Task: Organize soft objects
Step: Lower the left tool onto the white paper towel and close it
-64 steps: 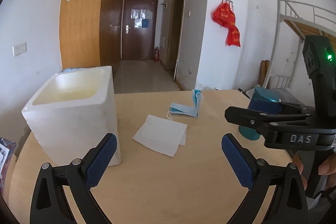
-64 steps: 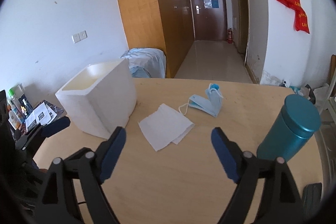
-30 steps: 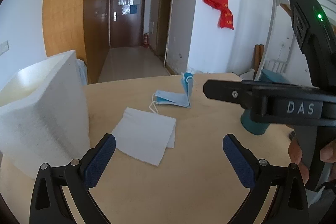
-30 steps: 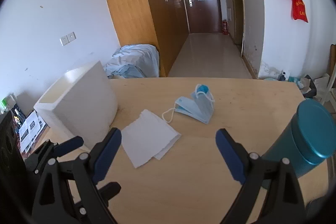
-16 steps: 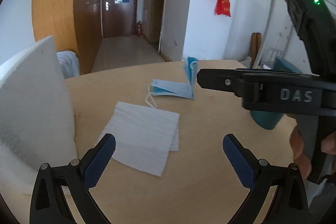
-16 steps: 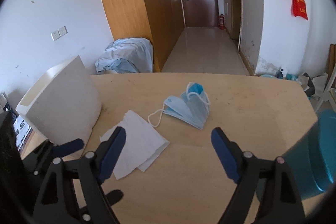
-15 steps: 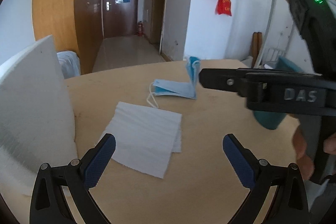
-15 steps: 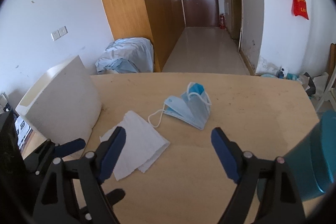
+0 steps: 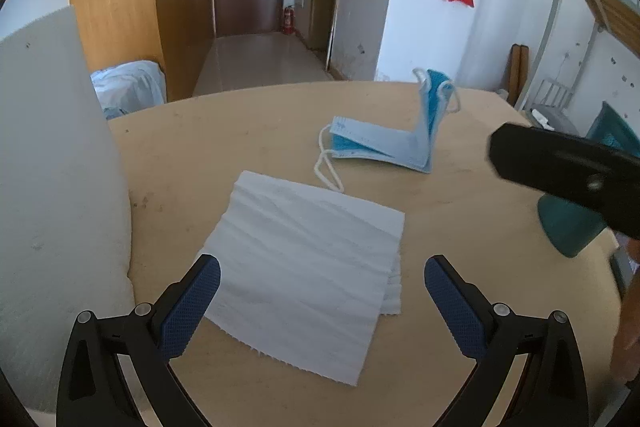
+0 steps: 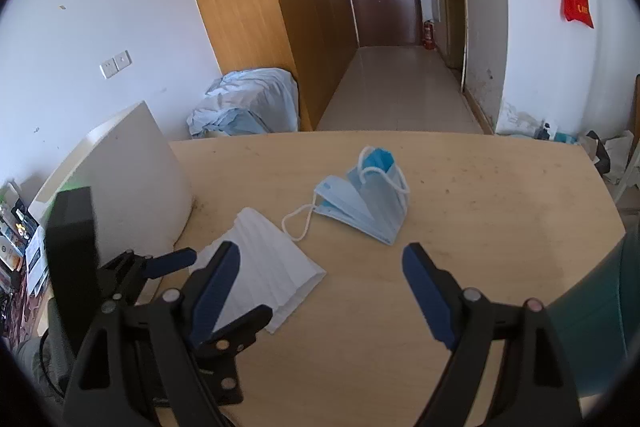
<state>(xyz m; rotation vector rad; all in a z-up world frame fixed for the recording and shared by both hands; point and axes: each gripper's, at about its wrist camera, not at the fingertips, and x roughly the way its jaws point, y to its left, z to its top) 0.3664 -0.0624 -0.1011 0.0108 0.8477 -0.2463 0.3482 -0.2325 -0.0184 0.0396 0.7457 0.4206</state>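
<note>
A folded white tissue [image 9: 308, 267] lies flat on the wooden table [image 9: 460, 195]. My left gripper [image 9: 322, 267] is open, low over it, one blue pad on each side of its near part without touching it. Just beyond lies a light blue face mask [image 9: 380, 147], half folded upright, its ear loop trailing toward the tissue. In the right wrist view the mask [image 10: 368, 203] sits ahead of my right gripper [image 10: 322, 253], which is open and empty above the table. The left gripper's fingers [image 10: 172, 261] straddle the tissue [image 10: 272, 267] there.
A tall white foam box [image 9: 52, 187] stands at the left, close to the tissue, and shows as the foam box [image 10: 132, 179] in the other view. A teal bottle [image 9: 568, 231] stands at the right. The right gripper's black finger [image 9: 560, 167] crosses in front of it.
My left gripper has moved forward and down, so the tissue now lies between its pads. The right gripper has barely moved in the last half second. Both stay open.
</note>
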